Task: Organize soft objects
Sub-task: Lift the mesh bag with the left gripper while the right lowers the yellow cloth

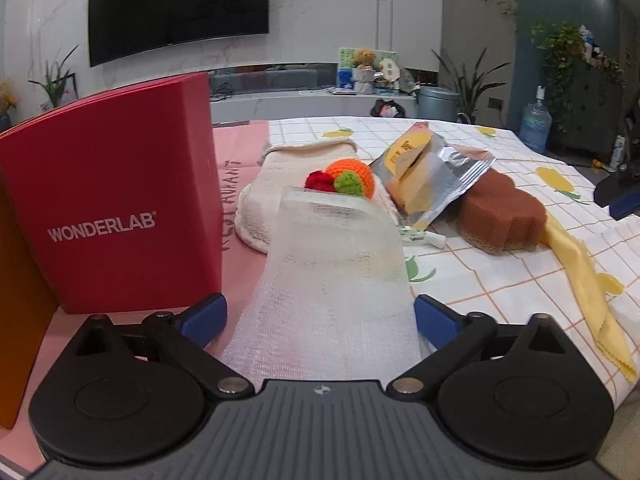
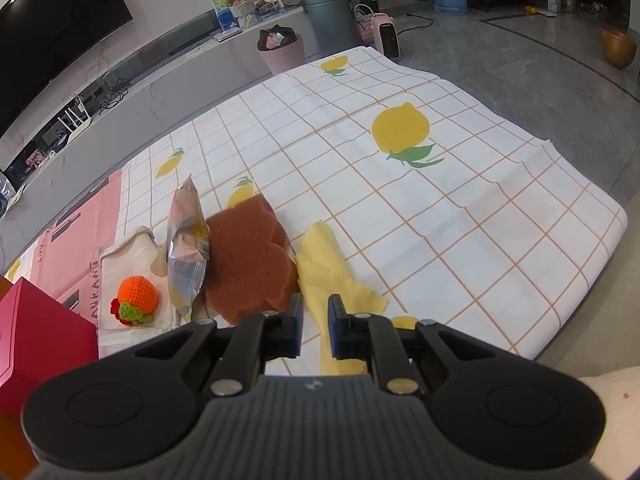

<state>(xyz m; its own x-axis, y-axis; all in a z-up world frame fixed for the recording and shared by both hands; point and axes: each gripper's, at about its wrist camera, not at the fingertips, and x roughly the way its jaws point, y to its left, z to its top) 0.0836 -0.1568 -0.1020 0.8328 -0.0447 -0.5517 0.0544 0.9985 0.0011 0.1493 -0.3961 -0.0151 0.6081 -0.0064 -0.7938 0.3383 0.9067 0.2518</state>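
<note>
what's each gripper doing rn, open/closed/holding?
Left gripper: fingers wide, white mesh cloth lying between them, grip not confirmed.
Right gripper: open with a narrow gap, over the yellow cloth, holding nothing.

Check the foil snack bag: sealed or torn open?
Open. The silver-and-yellow foil snack bag gapes at its near end in the left wrist view, silver lining and pale contents showing; it leans on the brown sponge.

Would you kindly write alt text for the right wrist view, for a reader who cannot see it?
The right gripper hangs over a yellow cloth on a lemon-print tablecloth, its jaws narrowly apart with cloth showing between them. Left of the cloth lie a brown sponge, a foil snack bag and an orange crocheted fruit on a cream towel.
</note>
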